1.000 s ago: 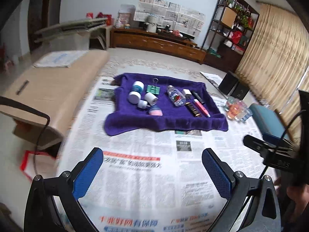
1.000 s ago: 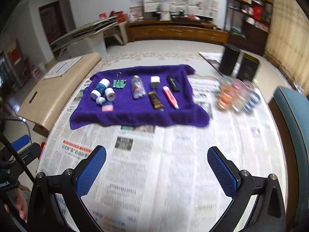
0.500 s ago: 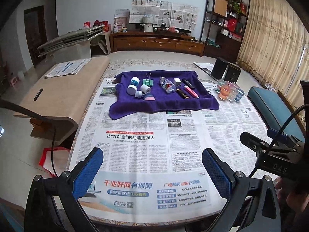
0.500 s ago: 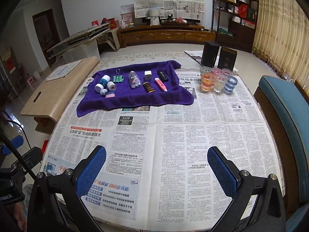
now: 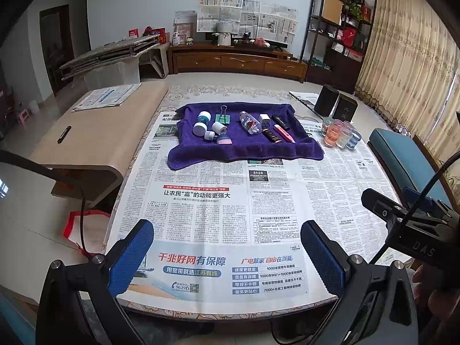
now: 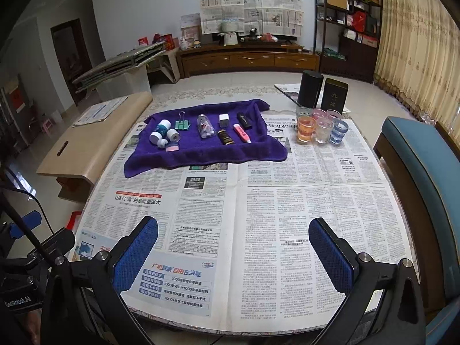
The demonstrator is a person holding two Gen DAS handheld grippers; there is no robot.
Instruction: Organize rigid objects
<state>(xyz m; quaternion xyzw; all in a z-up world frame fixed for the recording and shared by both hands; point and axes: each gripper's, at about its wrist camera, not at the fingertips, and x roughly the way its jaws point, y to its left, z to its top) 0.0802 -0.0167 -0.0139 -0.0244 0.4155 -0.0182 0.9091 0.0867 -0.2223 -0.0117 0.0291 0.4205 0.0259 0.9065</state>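
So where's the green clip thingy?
The green binder clip lies near the far edge of the purple towel, between the blue-and-white bottle and the clear bottle.

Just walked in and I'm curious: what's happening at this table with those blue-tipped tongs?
A person holds a two-finger gripper in each hand. The left gripper and right gripper are both open, holding nothing, over the newspaper-covered table. Farther away, small items such as a green binder clip and a pink highlighter lie on a purple towel, beside small glasses. Nothing is being touched.
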